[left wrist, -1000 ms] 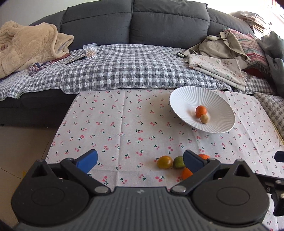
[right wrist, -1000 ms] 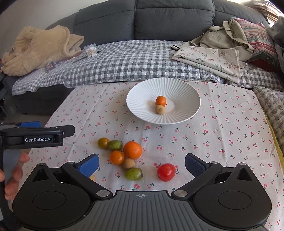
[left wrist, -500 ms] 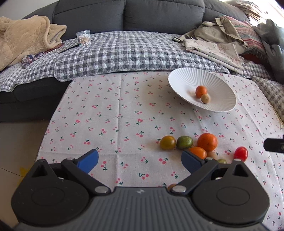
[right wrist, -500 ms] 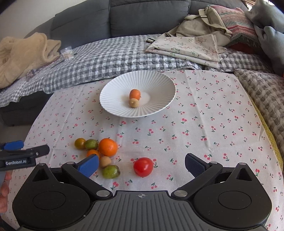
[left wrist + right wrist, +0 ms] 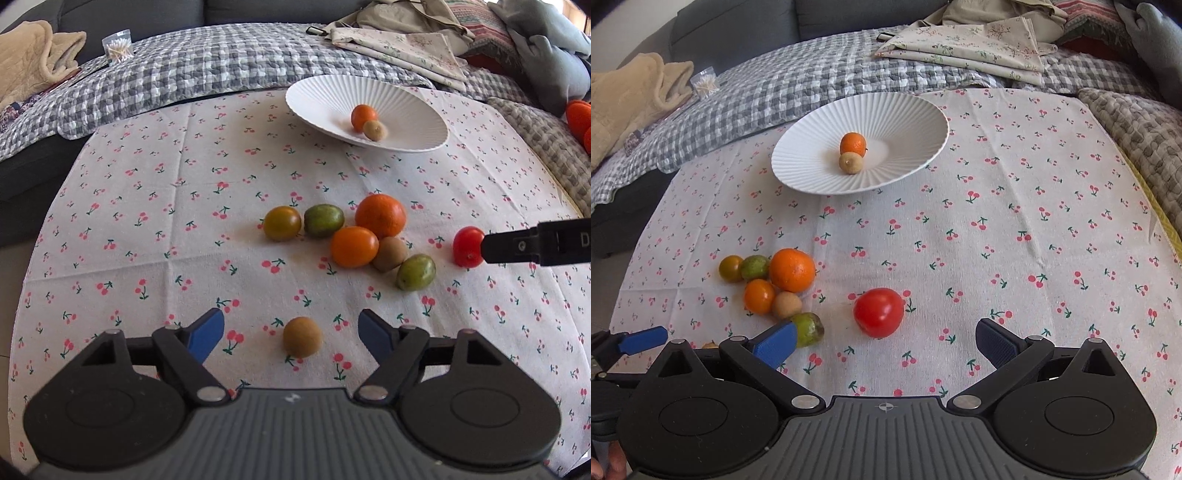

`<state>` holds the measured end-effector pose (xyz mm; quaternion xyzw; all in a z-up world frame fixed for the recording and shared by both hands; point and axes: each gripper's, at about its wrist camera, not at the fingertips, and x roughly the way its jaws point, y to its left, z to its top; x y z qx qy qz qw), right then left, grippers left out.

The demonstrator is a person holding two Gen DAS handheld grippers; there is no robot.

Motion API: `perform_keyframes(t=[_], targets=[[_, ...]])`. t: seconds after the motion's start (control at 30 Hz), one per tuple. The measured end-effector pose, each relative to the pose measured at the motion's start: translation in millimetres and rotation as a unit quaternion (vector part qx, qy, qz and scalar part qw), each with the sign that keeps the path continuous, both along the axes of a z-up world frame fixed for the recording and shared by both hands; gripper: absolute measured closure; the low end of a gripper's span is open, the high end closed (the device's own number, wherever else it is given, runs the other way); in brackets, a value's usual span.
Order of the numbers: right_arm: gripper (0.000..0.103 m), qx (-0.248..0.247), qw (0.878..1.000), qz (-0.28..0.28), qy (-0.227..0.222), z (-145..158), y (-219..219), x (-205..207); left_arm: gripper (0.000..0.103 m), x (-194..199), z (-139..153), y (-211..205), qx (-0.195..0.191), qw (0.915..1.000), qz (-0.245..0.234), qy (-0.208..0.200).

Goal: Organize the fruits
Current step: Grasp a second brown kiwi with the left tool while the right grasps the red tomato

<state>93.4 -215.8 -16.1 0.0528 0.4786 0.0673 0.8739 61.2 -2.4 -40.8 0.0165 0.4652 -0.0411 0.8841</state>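
left gripper (image 5: 291, 334): we are bringing it lower over the cloth than a second ago, and its jaws are closing around the small brown fruit (image 5: 302, 336), which is sitting between the blue pads with a gap on either side; nothing is pressing on it yet.
right gripper (image 5: 886, 339): we are lowering it too; its jaws are standing wide apart, with the red tomato (image 5: 878, 312) lying just ahead of the pads, not between them.
what is changing: a second ago the left view was showing only the far edge of the fruit pile behind the finger; now the whole pile and the lone brown fruit are coming into view, much closer.
fruit pile (image 5: 351, 236): six pieces are resting together on the cherry-print cloth (image 5: 147, 221), the big orange (image 5: 380, 216) at the back, well apart from the plate.
white plate (image 5: 321, 96): it is holding one small orange fruit (image 5: 364, 117) and one brown fruit touching it.
meaning for the task: we are judging that both hands are lining up a pick, left on the brown fruit, right on the tomato, with the plate as the likely target.
still to do: eight pieces are waiting on the cloth.
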Motion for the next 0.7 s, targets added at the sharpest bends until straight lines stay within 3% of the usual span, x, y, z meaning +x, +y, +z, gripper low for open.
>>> perform_keyframes(t=[0.13, 0.43, 0.57, 0.7], targets=[[0.005, -0.004, 1.0, 0.006, -0.003, -3.7, 4.5, 0.3, 0.039, -1.4, -8.2, -6.1, 0.011, 0.9999, -0.004, -0.004], [0.025, -0.032, 0.999, 0.022, -0.014, -13.9, 16.4, 4.3, 0.062, -4.1, -18.5, -14.9, 0.031, 0.9994, -0.01, -0.014], [0.037, -0.033, 0.999, 0.024, -0.011, -20.1, 18.9, 9.1, 0.07, -4.7, -21.3, -17.7, 0.04, 0.9989, -0.017, -0.015], [0.039, -0.037, 0.999, 0.023, -0.016, -25.0, 19.9, 13.5, 0.074, -4.7, -21.5, -18.3, 0.043, 0.9987, -0.018, -0.018]])
